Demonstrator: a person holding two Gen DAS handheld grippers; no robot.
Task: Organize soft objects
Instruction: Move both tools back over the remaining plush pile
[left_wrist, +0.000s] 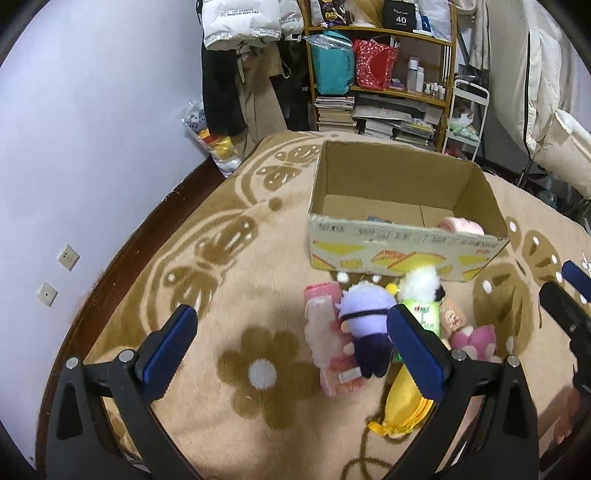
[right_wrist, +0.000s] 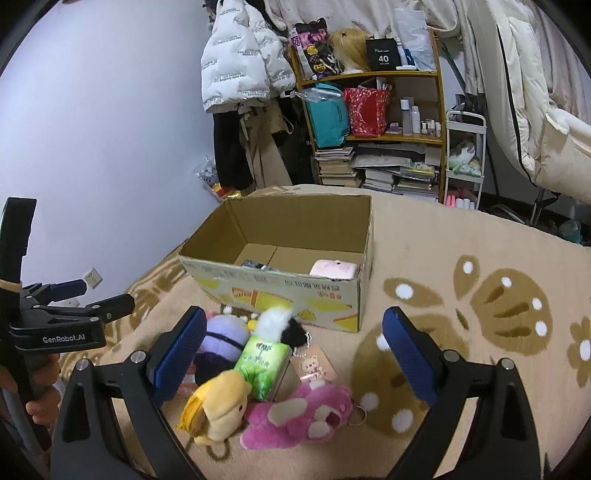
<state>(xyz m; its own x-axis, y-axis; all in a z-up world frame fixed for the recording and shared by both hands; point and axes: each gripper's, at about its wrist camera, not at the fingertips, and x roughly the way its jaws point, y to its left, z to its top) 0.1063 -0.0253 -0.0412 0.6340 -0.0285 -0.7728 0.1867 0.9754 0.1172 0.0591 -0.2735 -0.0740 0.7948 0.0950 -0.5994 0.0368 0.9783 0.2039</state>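
Note:
An open cardboard box (left_wrist: 402, 254) (right_wrist: 295, 295) stands on the beige blanket with a pink plush (left_wrist: 461, 225) (right_wrist: 334, 268) inside at its right end. In front of it lies a pile of soft toys: a purple-headed doll (left_wrist: 364, 314) (right_wrist: 223, 338), a pink flat plush (left_wrist: 325, 343), a green tissue pack (left_wrist: 424, 314) (right_wrist: 264, 363), a yellow plush (left_wrist: 404, 402) (right_wrist: 218, 406) and a magenta bear (left_wrist: 476, 341) (right_wrist: 299, 415). My left gripper (left_wrist: 291, 350) is open and empty, above the pile's left side. My right gripper (right_wrist: 295, 354) is open and empty, above the pile.
A bookshelf (right_wrist: 373, 129) with bags and stacked books stands behind the box. Coats (right_wrist: 240, 55) hang by the wall. A white trolley (right_wrist: 463, 162) is to the right. The left gripper body (right_wrist: 55, 321) shows at the right wrist view's left edge.

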